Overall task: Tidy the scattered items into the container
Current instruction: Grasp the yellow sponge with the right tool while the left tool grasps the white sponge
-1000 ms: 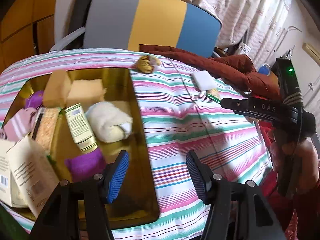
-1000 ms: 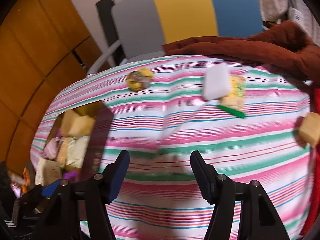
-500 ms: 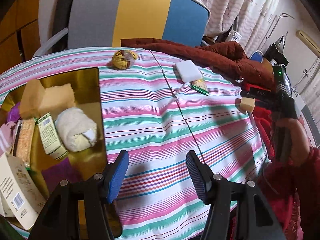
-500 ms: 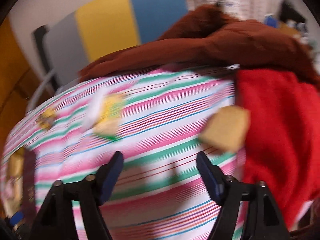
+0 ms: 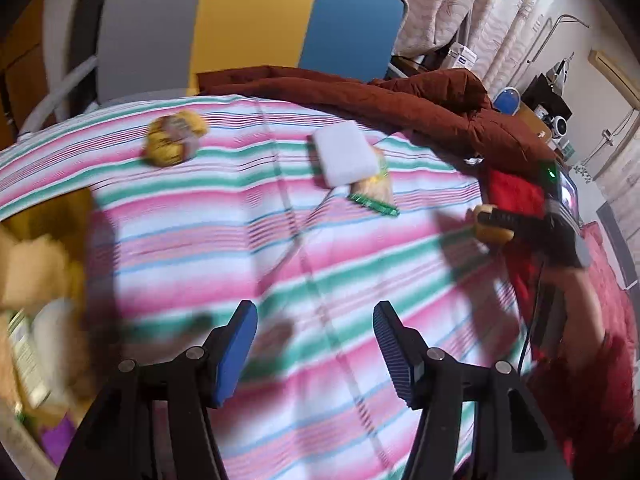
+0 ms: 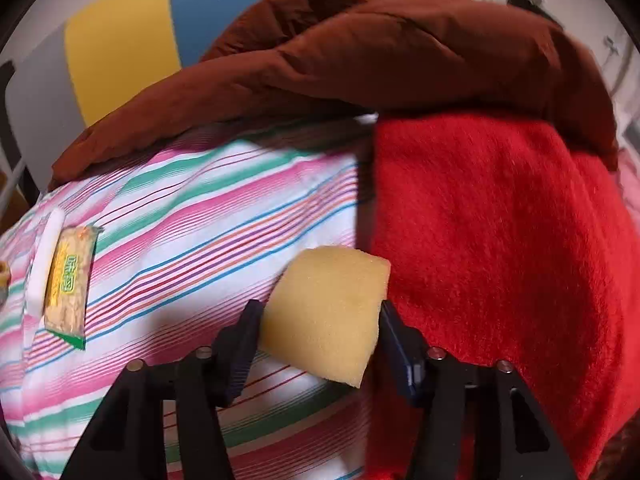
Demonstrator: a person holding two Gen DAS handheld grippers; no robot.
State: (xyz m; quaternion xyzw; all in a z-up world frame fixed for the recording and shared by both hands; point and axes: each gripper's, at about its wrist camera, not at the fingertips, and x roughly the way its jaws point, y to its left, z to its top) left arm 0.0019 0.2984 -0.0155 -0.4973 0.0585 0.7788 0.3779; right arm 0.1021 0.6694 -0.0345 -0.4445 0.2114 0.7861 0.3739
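Note:
A yellow sponge block (image 6: 326, 312) lies at the striped cloth's right edge, against a red blanket (image 6: 500, 240). My right gripper (image 6: 320, 336) is open with one finger on each side of the sponge, close to touching. It shows in the left wrist view (image 5: 496, 222) too. My left gripper (image 5: 314, 344) is open and empty over the striped cloth. The gold container (image 5: 36, 248) with several items is at the far left, blurred. On the cloth lie a yellow wrapped ball (image 5: 174, 140), a white block (image 5: 344, 152) and a snack packet (image 5: 374, 194).
A brown quilt (image 5: 400, 104) lies along the cloth's far edge. A grey, yellow and blue chair back (image 5: 248, 28) stands behind. The white block (image 6: 46, 260) and snack packet (image 6: 70, 284) are at the left in the right wrist view.
My right gripper has swung right and closed in on the yellow sponge, which now sits between its fingers. My left gripper has moved right, away from the container.

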